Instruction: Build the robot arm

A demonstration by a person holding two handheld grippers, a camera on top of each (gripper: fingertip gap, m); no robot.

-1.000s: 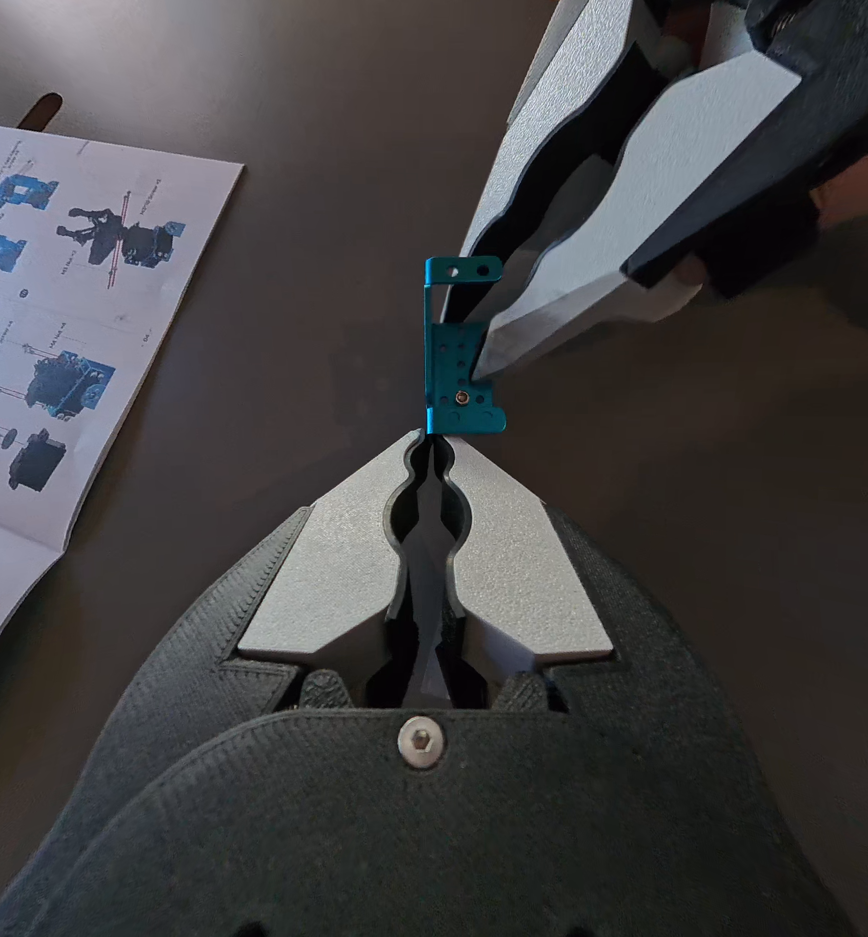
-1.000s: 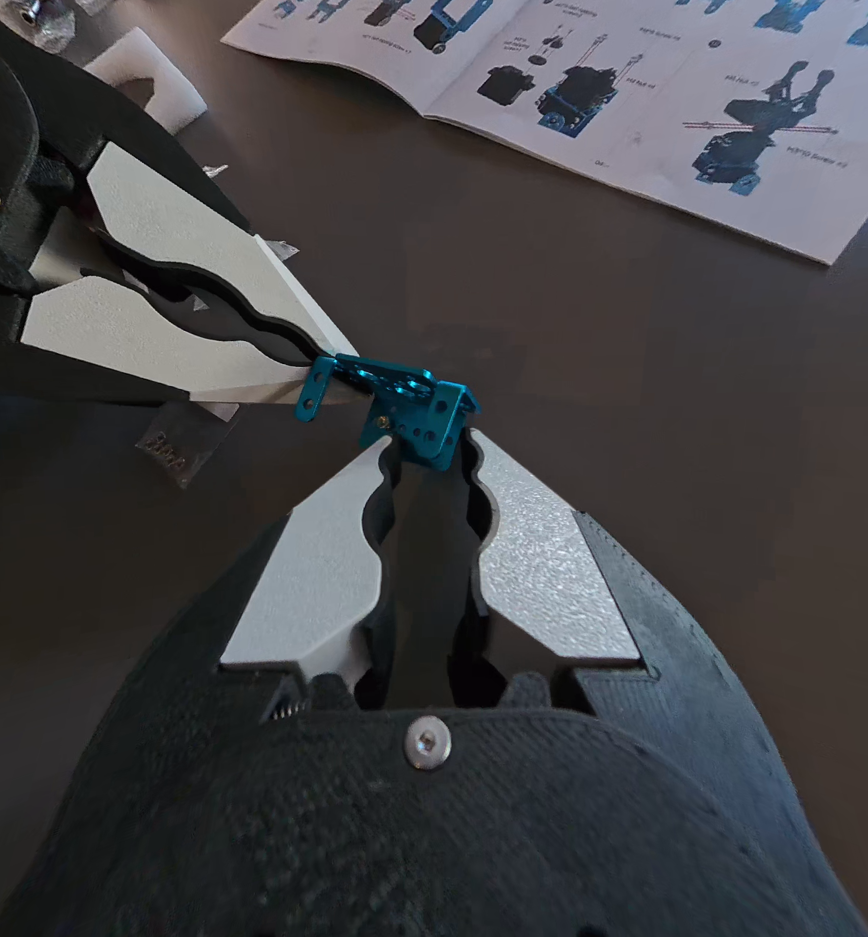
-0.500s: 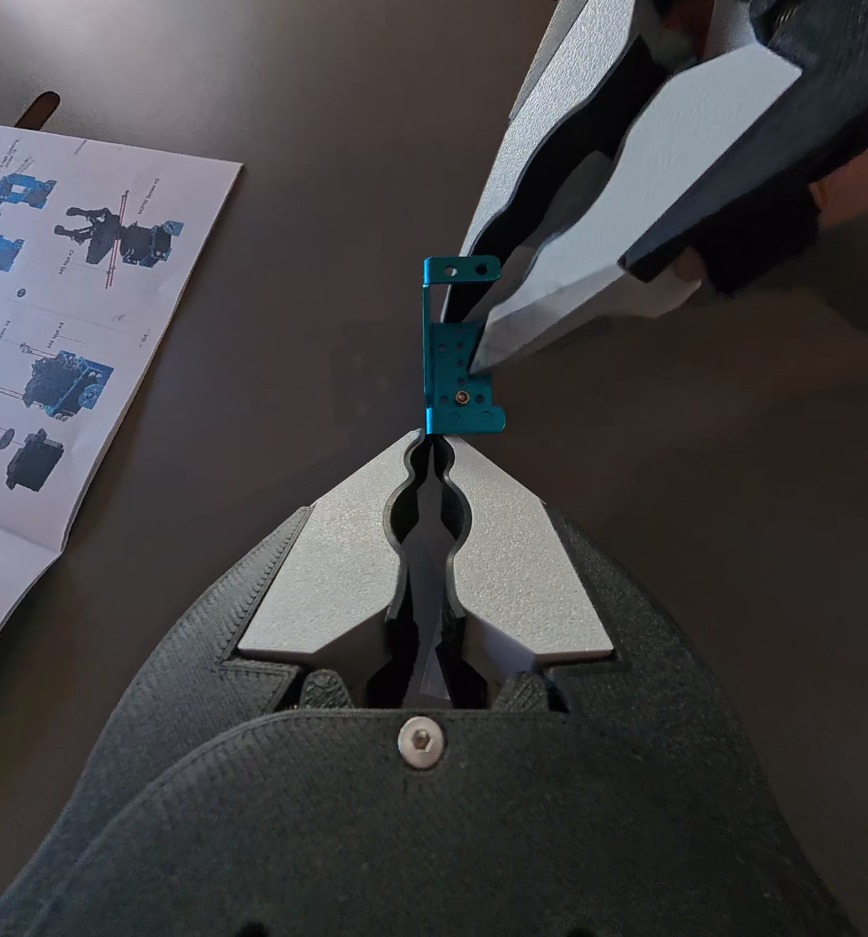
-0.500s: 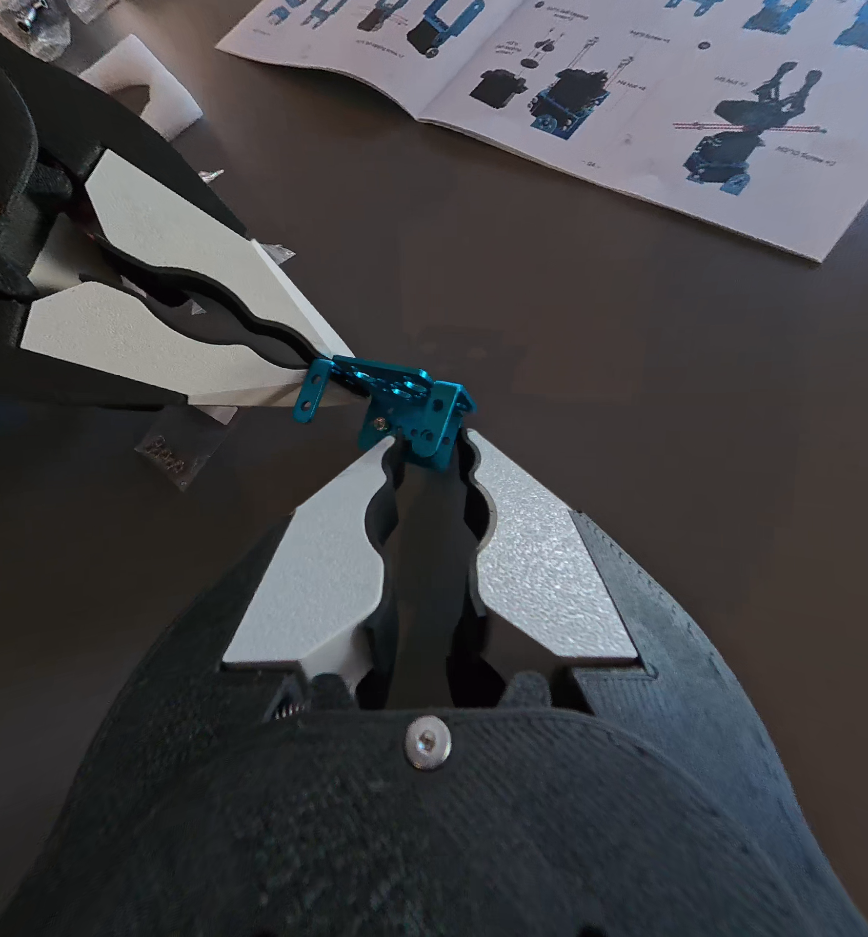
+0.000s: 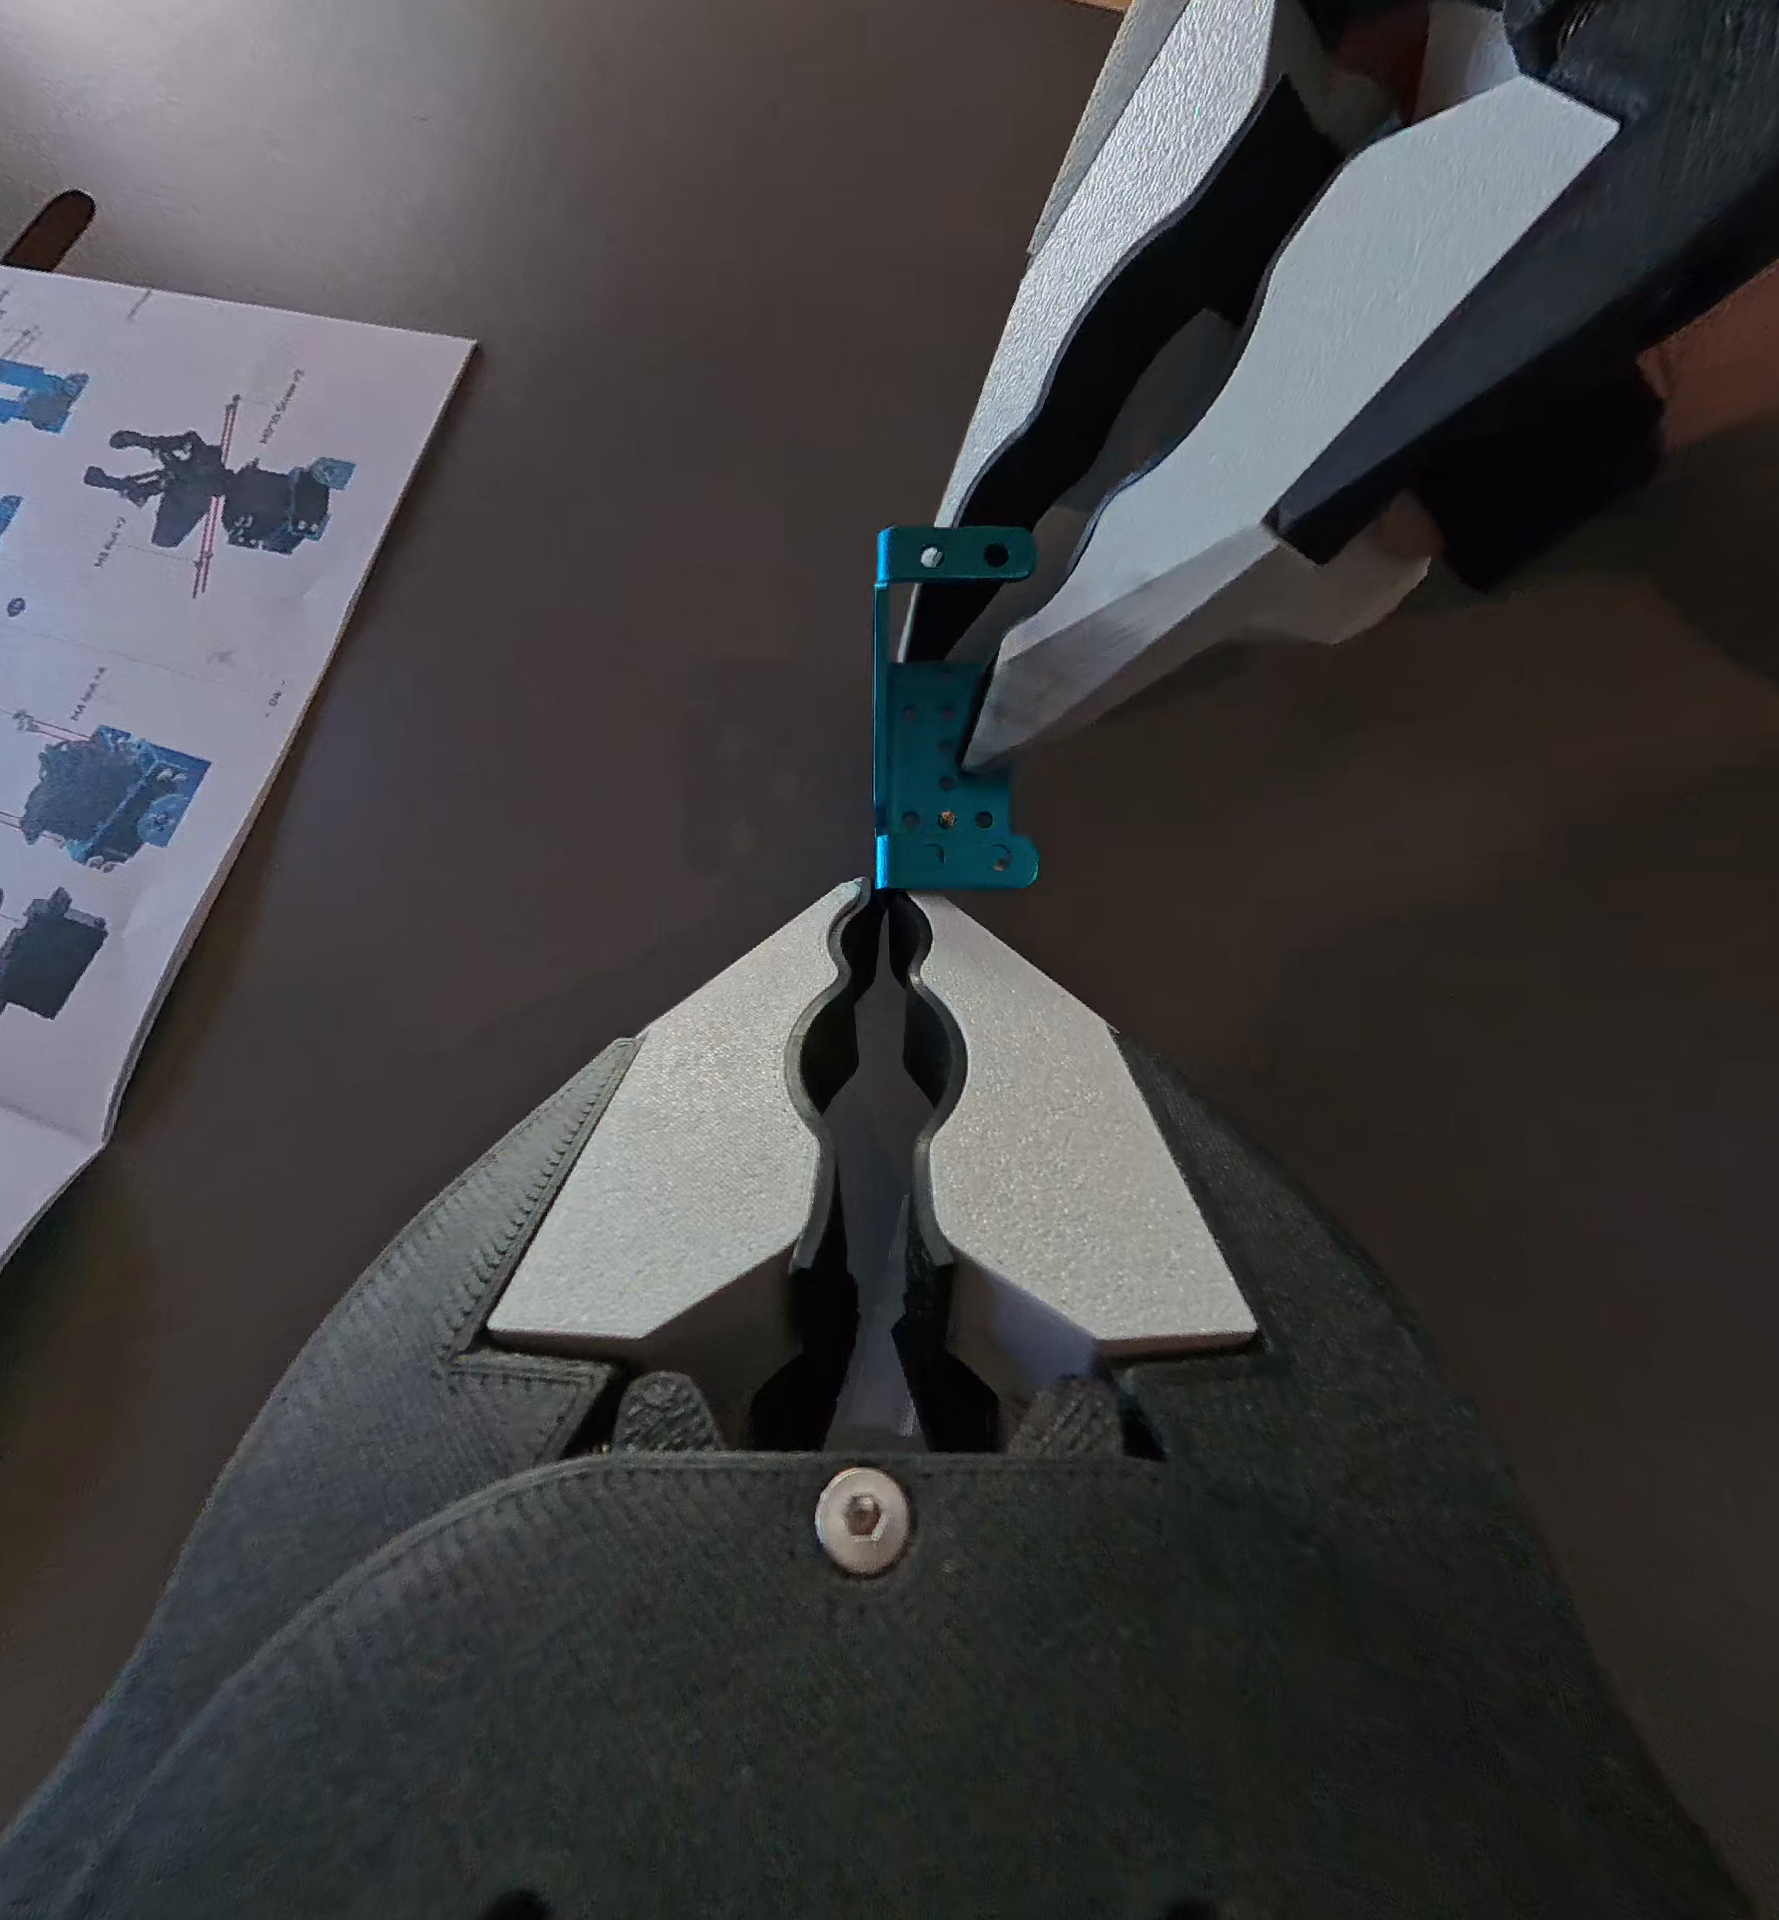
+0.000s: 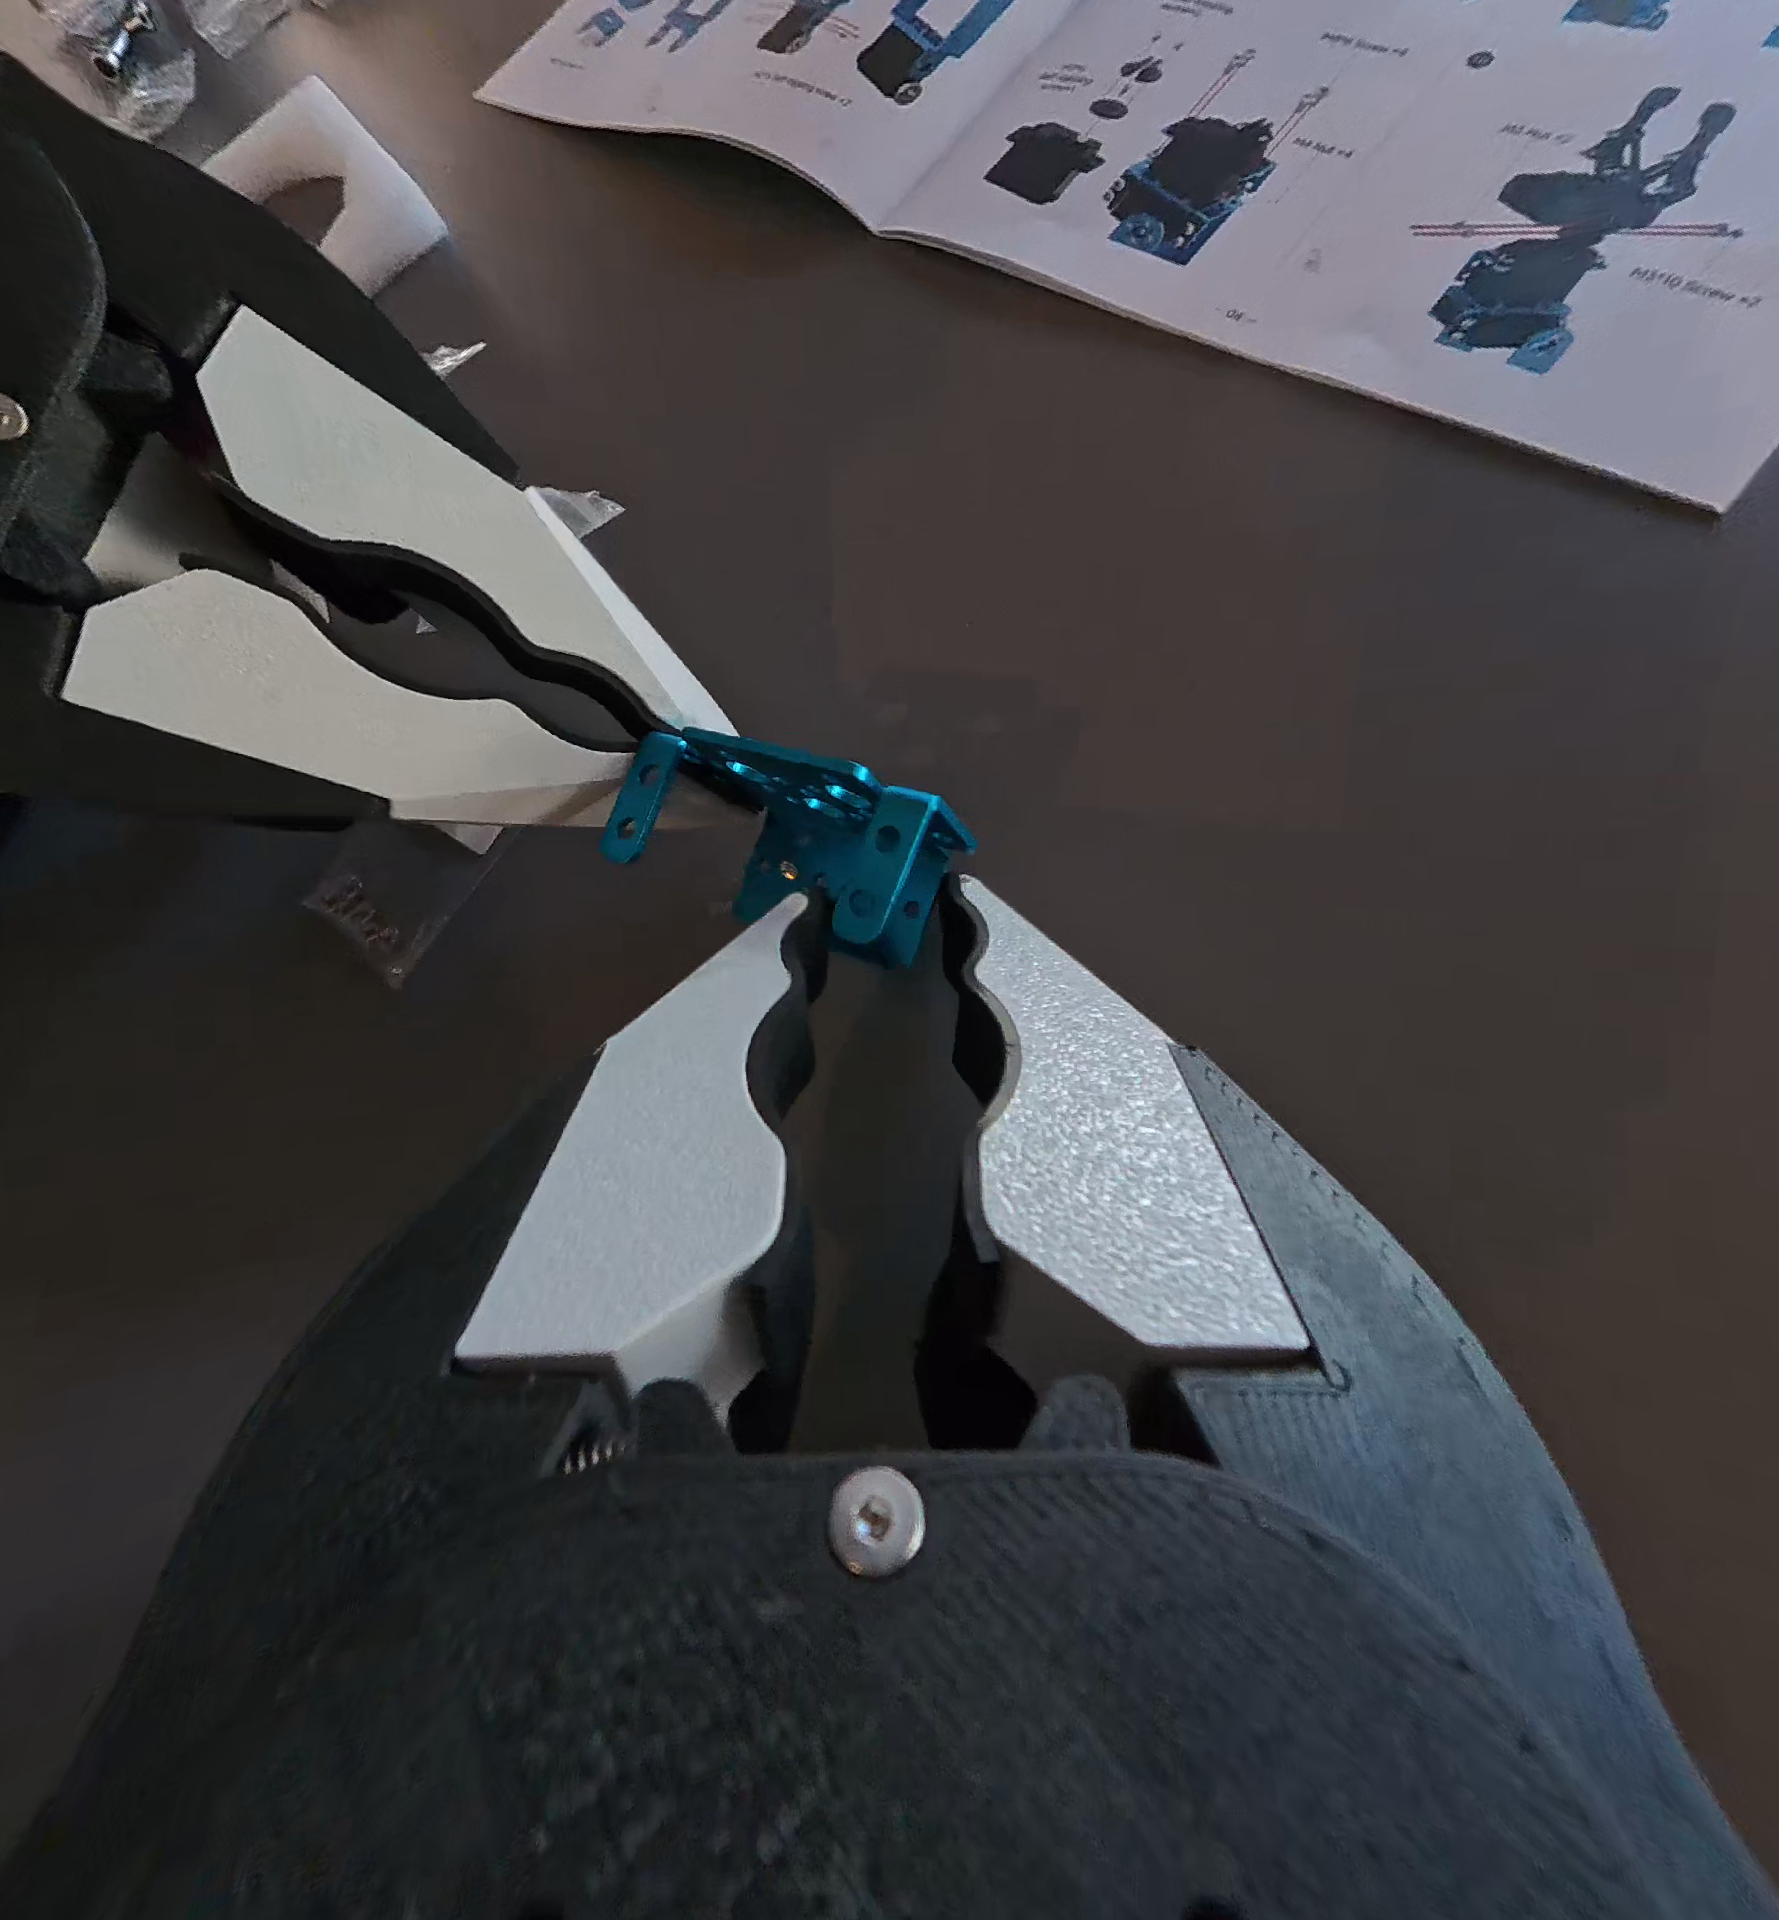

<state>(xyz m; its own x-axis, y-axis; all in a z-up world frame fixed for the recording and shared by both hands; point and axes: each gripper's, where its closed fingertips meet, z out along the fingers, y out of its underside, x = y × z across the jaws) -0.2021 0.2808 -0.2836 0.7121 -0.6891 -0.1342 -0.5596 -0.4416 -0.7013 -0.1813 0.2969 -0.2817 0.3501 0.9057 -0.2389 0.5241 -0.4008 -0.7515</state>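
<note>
A small blue metal bracket (image 5: 921, 774) with several holes and a screw is held above the dark table between both grippers. My left gripper (image 5: 883, 902) is shut on its lower edge. My right gripper (image 5: 947, 717) reaches in from the upper right, one finger behind the plate and one in front. In the right wrist view my right gripper (image 6: 877, 902) is closed around the folded end of the bracket (image 6: 864, 862). There the left gripper (image 6: 661, 764) comes from the left and pinches the bracket's other end.
An open instruction booklet (image 5: 137, 675) lies to the left; it shows at the top of the right wrist view (image 6: 1280, 187). A white foam piece (image 6: 334, 177), a bag of screws (image 6: 126, 42) and a clear plastic bag (image 6: 386, 914) lie on the dark table (image 6: 1280, 727). Only a small space, under 4 cm, lies between the two pairs of fingers.
Both grippers keep their hold on the bracket. The right gripper has shifted only slightly; the bracket stays in nearly the same place.
</note>
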